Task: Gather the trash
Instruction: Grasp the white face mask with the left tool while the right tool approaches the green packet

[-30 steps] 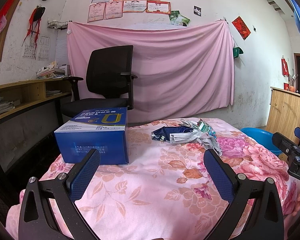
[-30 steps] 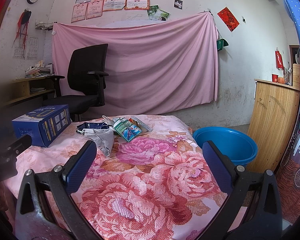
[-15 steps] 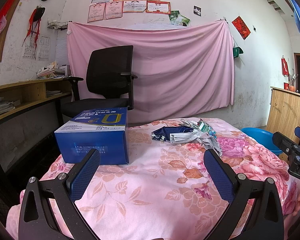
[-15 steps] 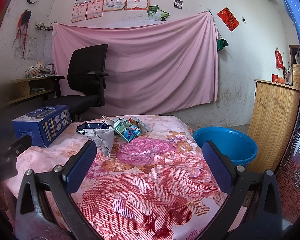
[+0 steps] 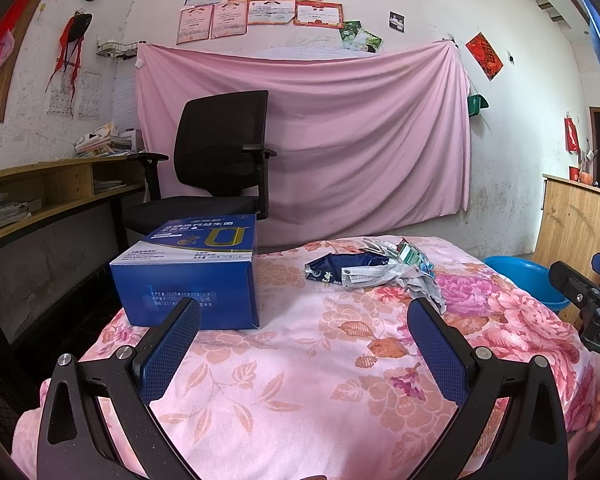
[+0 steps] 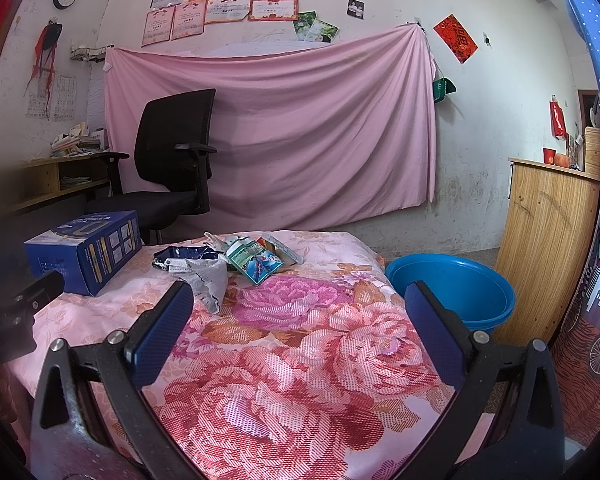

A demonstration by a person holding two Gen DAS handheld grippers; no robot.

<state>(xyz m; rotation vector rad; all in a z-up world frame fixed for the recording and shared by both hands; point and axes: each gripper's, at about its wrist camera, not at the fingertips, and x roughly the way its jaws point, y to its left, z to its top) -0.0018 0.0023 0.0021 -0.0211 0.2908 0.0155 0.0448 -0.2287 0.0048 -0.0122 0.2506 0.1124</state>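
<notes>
A heap of trash (image 5: pixel 374 268) (image 6: pixel 224 262) lies mid-table on the flowered cloth (image 5: pixel 300 360) (image 6: pixel 300 340): a dark blue foil wrapper (image 5: pixel 332 266) (image 6: pixel 184 255), a crumpled grey-white wrapper (image 5: pixel 416 282) (image 6: pixel 208 280) and a green printed packet (image 6: pixel 254 262). A blue carton (image 5: pixel 192 276) (image 6: pixel 86 250) stands at the left. My left gripper (image 5: pixel 304 312) is open, short of the carton and the heap. My right gripper (image 6: pixel 298 294) is open too, nearer than the trash, holding nothing.
A blue plastic basin (image 6: pixel 452 290) (image 5: pixel 524 278) sits on the floor past the table's right edge, beside a wooden cabinet (image 6: pixel 548 248). A black office chair (image 5: pixel 220 168) and a desk with shelves (image 5: pixel 40 196) stand behind, with a pink sheet on the wall.
</notes>
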